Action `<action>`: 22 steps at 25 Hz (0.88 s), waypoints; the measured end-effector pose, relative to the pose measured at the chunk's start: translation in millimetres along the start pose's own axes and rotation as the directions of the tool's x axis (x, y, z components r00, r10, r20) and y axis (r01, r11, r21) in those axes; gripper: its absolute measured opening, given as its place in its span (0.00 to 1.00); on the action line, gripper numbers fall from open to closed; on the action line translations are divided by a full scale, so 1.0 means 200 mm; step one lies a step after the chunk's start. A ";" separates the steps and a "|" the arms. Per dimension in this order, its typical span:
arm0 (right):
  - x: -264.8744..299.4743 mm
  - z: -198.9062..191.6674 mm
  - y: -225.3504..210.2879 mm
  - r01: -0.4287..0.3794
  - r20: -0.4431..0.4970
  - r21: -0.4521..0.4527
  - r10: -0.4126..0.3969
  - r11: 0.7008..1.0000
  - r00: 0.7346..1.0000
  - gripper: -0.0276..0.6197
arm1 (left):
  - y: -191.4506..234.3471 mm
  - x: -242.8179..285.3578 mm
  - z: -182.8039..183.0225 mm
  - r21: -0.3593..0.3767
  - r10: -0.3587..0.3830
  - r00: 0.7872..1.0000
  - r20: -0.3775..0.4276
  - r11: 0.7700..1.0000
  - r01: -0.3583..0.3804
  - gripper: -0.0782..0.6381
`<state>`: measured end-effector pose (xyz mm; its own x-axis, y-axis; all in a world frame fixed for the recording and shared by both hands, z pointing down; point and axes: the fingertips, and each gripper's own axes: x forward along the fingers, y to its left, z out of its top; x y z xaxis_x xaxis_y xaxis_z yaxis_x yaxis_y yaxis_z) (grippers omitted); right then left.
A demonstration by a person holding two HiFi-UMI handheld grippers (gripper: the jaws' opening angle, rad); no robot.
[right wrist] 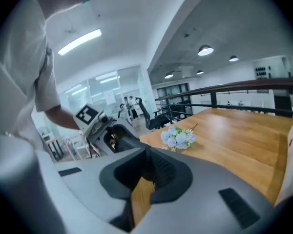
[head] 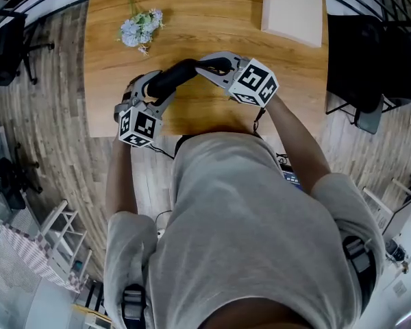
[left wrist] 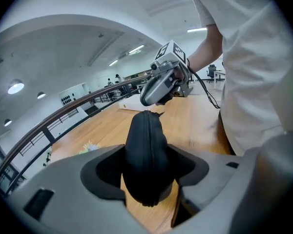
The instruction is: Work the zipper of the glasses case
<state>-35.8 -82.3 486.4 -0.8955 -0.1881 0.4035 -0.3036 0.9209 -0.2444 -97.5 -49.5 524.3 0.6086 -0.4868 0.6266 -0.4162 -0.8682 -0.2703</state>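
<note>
My left gripper (head: 154, 91) is clamped on the black glasses case (head: 175, 76), both pads pressed to its sides, holding it above the wooden table (head: 212, 19). My right gripper (head: 209, 65) has its jaws together at the case's 2 o'clock end (whether they pinch the zipper pull, I can't tell). Pale flowers (head: 140, 27) lie at 11 o'clock from the case.

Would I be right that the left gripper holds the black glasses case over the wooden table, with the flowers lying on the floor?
Not quite: the head view shows the flowers lying on the wooden table, not the floor. The rest stands: the left gripper holds the black glasses case over that table.
</note>
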 end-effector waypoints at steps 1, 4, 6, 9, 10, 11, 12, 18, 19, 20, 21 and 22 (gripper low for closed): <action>-0.02 0.02 -0.02 0.010 0.039 0.047 -0.012 0.999 0.999 0.10 | 0.01 -0.01 0.00 -0.002 0.005 1.000 0.000 1.000 -0.005 0.51; -0.06 0.00 -0.07 0.014 0.077 0.129 -0.025 0.992 0.997 0.10 | 0.03 -0.03 -0.03 0.008 0.012 1.000 -0.009 1.000 -0.012 0.51; -0.05 -0.05 -0.06 -0.020 0.043 0.143 0.014 0.990 0.999 0.10 | 0.03 -0.04 -0.03 0.012 0.012 1.000 -0.009 1.000 -0.012 0.51; -0.01 -0.14 -0.02 -0.111 -0.018 0.166 0.116 0.980 0.993 0.29 | 0.02 -0.06 -0.01 0.013 0.005 1.000 0.009 1.000 -0.006 0.51; -0.01 -0.15 0.00 -0.139 -0.030 0.179 0.147 0.974 0.989 0.34 | 0.02 -0.06 0.00 0.017 0.003 1.000 0.018 1.000 -0.003 0.51; 0.00 -0.17 0.01 -0.165 -0.032 0.194 0.175 0.967 0.984 0.34 | 0.02 -0.07 0.01 0.025 0.000 1.000 0.026 1.000 -0.001 0.51; 0.00 -0.17 0.02 -0.192 -0.026 0.211 0.202 0.958 0.979 0.34 | 0.01 -0.07 0.03 0.036 -0.002 0.999 0.033 0.999 0.001 0.51; -0.05 -0.11 0.07 -0.318 0.083 0.299 0.307 0.900 0.948 0.26 | -0.04 -0.09 0.04 0.086 -0.032 0.999 0.016 0.996 0.030 0.51; -0.06 -0.11 0.06 -0.320 0.089 0.304 0.307 0.897 0.947 0.20 | -0.05 -0.09 0.04 0.092 -0.035 0.999 0.011 0.995 0.034 0.51; -0.06 -0.12 0.06 -0.315 0.087 0.304 0.303 0.899 0.949 0.18 | -0.05 -0.08 0.04 0.095 -0.037 0.999 0.010 0.995 0.036 0.51; -0.06 -0.13 0.05 -0.308 0.081 0.300 0.297 0.903 0.951 0.16 | -0.06 -0.08 0.04 0.098 -0.039 0.999 0.010 0.994 0.038 0.51; -0.06 -0.14 0.05 -0.300 0.073 0.296 0.292 0.907 0.954 0.14 | -0.06 -0.08 0.04 0.100 -0.040 0.999 0.010 0.994 0.039 0.51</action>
<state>-19.5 -61.7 503.2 -0.9663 0.0646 0.2492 -0.1028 0.7906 -0.6036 -96.4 -32.1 510.7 0.6312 -0.4528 0.6297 -0.3226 -0.8916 -0.3178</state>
